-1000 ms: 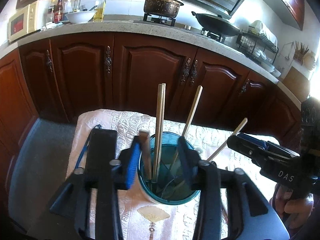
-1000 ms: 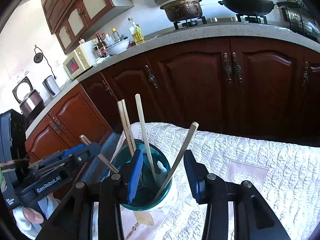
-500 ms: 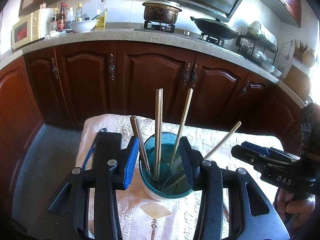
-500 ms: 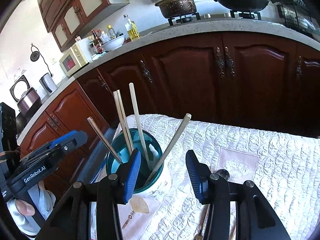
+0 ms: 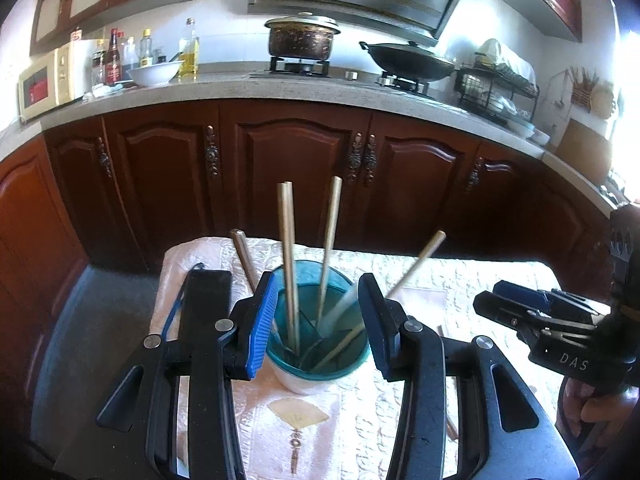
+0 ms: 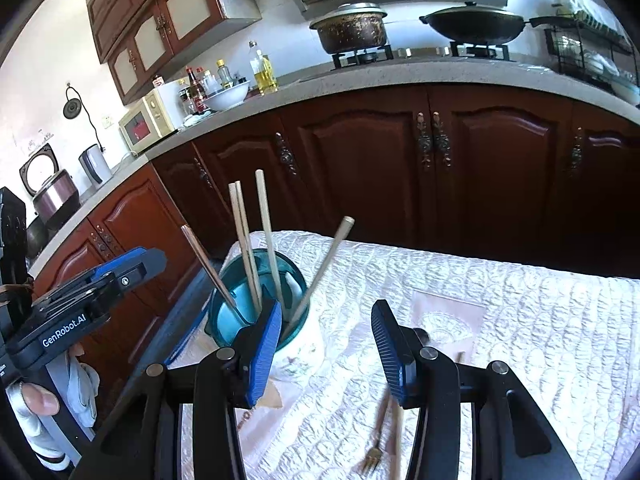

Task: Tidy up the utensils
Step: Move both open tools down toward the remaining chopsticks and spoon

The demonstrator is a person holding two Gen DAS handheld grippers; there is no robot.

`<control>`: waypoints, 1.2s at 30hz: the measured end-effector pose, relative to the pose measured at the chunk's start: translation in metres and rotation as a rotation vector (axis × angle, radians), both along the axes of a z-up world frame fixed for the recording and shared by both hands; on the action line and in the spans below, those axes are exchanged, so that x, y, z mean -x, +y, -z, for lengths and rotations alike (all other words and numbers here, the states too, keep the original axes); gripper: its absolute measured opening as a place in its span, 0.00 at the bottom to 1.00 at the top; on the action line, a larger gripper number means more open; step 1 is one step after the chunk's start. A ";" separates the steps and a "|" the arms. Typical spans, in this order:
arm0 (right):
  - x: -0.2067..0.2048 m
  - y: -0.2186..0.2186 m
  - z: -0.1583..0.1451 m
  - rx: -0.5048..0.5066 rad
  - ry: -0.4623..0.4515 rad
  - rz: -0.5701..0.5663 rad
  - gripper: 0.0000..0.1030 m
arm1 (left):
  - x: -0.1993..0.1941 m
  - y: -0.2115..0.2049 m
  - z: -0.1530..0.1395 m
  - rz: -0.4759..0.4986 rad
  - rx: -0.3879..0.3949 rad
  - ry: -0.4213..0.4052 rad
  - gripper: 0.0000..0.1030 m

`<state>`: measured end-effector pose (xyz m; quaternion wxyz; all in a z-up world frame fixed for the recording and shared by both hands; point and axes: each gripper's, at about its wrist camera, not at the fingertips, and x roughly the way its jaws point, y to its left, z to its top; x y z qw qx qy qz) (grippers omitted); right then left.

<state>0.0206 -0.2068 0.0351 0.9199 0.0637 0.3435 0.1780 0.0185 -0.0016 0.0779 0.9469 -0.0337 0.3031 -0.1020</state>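
A fork [image 6: 374,454] lies loose on the bench [image 6: 540,320] near its front edge, handle running away from the camera, just below the right gripper [image 6: 326,354], the nearer one; both grippers' fingers stand apart, empty, beside the chopstick-filled holder [image 6: 256,312].

A white quilted cloth [image 6: 500,320] covers the table. Behind it runs a row of dark red-brown cabinet doors [image 5: 288,176] under a speckled countertop [image 5: 248,88]. On the stove stand a lidded pot [image 5: 302,40] and a black wok [image 5: 408,62]. A cream microwave [image 5: 44,82], a white bowl [image 5: 154,72] and an oil bottle [image 5: 188,50] stand at the left, a dish rack [image 5: 496,88] at the right.
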 end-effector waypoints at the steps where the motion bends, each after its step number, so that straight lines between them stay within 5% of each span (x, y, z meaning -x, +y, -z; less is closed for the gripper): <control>1: 0.003 -0.003 0.000 0.004 -0.002 0.006 0.43 | 0.003 -0.004 0.001 0.010 -0.001 0.000 0.40; 18: 0.031 -0.058 0.024 0.055 0.041 0.092 0.45 | 0.012 -0.068 0.042 0.146 -0.036 0.120 0.40; 31: 0.010 -0.067 0.098 0.072 0.202 0.058 0.45 | 0.000 -0.071 0.113 0.159 0.020 0.342 0.40; 36: -0.009 -0.050 0.130 0.046 0.284 -0.016 0.31 | -0.003 -0.070 0.130 0.158 0.020 0.378 0.40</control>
